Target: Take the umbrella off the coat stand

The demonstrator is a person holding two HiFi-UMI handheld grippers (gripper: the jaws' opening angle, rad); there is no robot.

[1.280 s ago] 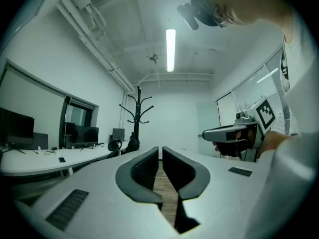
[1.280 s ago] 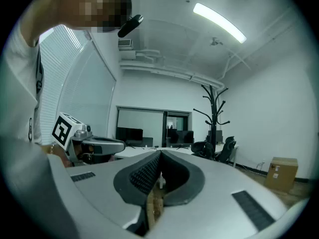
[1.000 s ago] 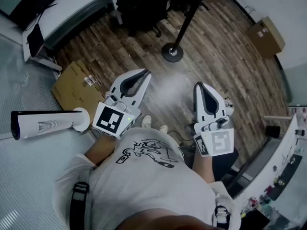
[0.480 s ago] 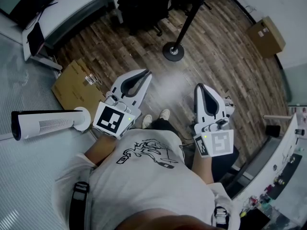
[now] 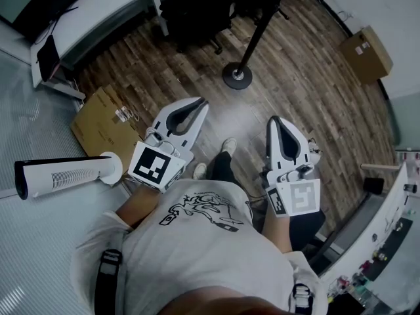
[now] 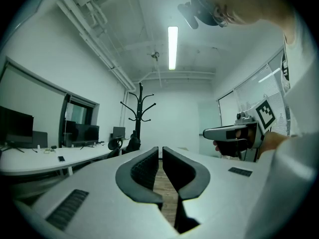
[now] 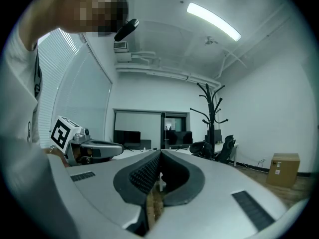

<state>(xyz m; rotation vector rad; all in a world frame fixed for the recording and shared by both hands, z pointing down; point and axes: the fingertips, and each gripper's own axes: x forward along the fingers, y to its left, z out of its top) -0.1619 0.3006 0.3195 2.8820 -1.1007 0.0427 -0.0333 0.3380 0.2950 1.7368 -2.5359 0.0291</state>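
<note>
Person's shoe point(image 5: 228, 144) now stepped forward on wood floor point(image 5: 308, 90), and coat stand point(image 5: 256, 33) sits slightly lower in head view than before. Left gripper point(image 5: 197, 102) - jaws nearly together, slim gap, nothing between. Right gripper point(image 5: 272, 119) - jaws closed tip to tip, empty. Both held level in front of torso, pointing toward stand, well apart from it. Stand upright ahead, beside dark office chairs point(image 5: 197, 8). Umbrella too dark and small to pick out on stand. Flat cardboard point(image 5: 98, 118) on floor left of left gripper.
</note>
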